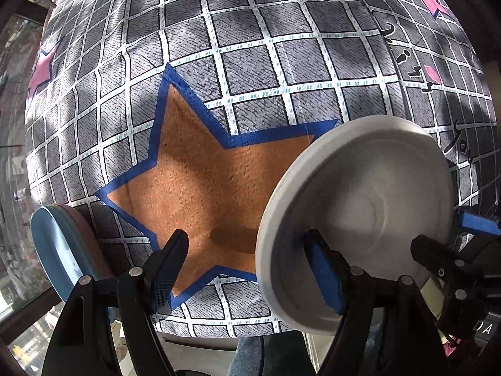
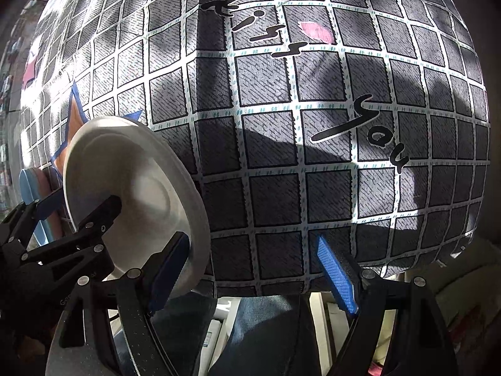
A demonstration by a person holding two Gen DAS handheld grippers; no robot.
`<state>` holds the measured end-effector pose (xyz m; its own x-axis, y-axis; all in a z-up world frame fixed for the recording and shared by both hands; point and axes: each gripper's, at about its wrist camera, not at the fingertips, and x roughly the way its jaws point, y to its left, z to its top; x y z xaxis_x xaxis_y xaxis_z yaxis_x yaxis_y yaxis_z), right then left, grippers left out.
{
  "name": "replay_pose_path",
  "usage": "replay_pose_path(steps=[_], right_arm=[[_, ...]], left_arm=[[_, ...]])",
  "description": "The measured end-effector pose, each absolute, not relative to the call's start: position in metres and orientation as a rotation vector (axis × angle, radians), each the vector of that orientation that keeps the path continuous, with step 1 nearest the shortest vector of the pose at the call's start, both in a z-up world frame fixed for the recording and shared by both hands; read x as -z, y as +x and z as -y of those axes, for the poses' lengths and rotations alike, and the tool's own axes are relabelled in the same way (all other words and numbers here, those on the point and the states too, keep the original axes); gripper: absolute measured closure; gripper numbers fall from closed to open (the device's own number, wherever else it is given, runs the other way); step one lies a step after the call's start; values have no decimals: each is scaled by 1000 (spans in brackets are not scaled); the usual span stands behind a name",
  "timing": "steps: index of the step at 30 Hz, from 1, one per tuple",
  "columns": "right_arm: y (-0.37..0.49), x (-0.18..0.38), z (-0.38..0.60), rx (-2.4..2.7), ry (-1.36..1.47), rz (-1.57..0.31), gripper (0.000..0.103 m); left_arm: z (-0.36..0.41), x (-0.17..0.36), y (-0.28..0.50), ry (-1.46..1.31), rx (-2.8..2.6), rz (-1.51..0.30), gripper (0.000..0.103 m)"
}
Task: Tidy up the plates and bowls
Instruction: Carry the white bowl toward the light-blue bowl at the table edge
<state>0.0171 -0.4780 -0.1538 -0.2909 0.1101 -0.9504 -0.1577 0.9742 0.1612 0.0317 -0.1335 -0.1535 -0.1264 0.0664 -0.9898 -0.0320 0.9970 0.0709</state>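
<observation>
Plates stacked at 8 o'clock, blue plate (image 1: 54, 244) over pink: done. Left gripper (image 1: 250, 269) wide, empty, one finger overlapping white plate (image 1: 360, 219) at 4 o'clock. Right gripper (image 2: 253, 269) wide, empty. White plate unstacked.

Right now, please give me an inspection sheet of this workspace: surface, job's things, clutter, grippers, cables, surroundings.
Surface: checked grey cloth with an orange star, lettering and patchy shadow.
Job's things: white plate near the front edge; blue plate stacked on a pink one at the left edge.
Clutter: nothing seen.
Grippers: left hand-held gripper open, one finger over the white plate, not clamping; right hand-held gripper open, empty, beside the plate.
Cables: nothing seen.
Surroundings: a person's denim-clad leg below the table edge; windows at left.
</observation>
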Motion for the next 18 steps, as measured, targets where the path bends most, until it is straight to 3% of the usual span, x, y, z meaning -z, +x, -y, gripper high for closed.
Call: replay_pose_path(steps=[18], right_arm=[[5,181,482,-259,20,-1867,21]], left_arm=[[131,160,32,9,-79,-1704,21]])
